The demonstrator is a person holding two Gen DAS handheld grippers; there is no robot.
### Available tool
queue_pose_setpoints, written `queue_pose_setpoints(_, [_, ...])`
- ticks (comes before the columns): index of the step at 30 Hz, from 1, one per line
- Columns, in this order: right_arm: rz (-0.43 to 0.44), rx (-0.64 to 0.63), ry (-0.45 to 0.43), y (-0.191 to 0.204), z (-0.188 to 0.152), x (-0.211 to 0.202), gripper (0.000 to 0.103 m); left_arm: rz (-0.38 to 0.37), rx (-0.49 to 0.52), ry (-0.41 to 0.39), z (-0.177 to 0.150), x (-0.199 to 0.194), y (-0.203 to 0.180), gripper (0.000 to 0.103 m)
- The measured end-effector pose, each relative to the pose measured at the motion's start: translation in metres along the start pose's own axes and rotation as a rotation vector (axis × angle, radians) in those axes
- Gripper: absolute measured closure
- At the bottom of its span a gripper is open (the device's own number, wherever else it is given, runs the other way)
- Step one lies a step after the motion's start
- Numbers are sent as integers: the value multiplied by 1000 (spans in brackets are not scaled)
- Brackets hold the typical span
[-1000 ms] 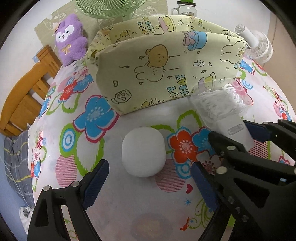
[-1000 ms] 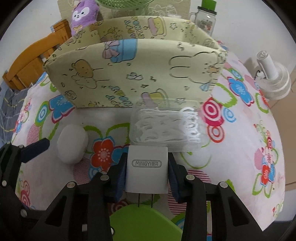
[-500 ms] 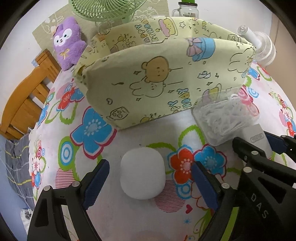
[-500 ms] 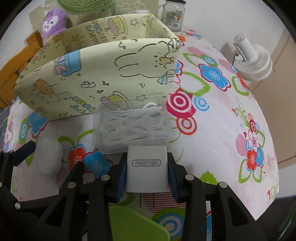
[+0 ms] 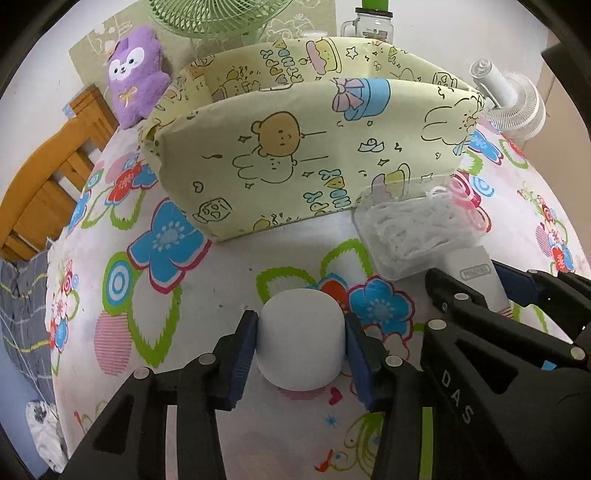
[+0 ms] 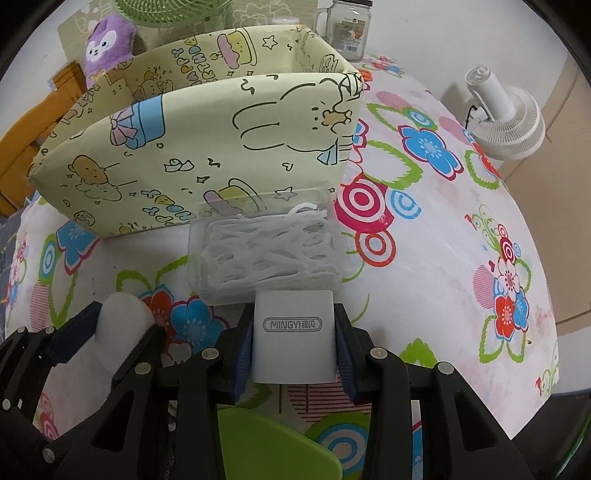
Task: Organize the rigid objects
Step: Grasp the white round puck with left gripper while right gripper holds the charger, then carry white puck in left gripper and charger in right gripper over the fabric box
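My left gripper [image 5: 301,339] is shut on a white rounded block [image 5: 301,349] that rests on the flowered tablecloth. My right gripper [image 6: 294,334] is shut on a white MINGYI charger [image 6: 294,334], held just in front of a clear plastic box of white floss picks [image 6: 264,254]. In the left wrist view the charger [image 5: 474,278] and the box [image 5: 413,238] sit to the right. A yellow cartoon-print fabric bin [image 5: 303,158] stands open behind them; it also shows in the right wrist view [image 6: 207,162].
A purple plush toy [image 5: 135,75], a green fan [image 5: 218,16] and a glass jar [image 6: 347,26] stand behind the bin. A small white fan [image 6: 506,118] sits at the right. A wooden chair [image 5: 40,184] is at the left table edge. A green object [image 6: 273,446] lies under my right gripper.
My left gripper moved forward and shut on the white block, which it only straddled before. My right gripper, still holding the charger, drew slightly back and right from the bin.
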State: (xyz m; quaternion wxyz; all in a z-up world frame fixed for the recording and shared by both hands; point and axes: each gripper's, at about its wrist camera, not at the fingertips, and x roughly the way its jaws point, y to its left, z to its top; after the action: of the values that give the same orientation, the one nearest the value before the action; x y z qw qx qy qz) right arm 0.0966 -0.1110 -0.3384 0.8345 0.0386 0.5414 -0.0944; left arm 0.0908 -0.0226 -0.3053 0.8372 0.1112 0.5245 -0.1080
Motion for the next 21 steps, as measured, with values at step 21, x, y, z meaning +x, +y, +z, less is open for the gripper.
queue_pose_setpoints(21, [61, -13, -69, -18, 1, -43, 60, 21, -91, -35, 3, -39, -14, 55])
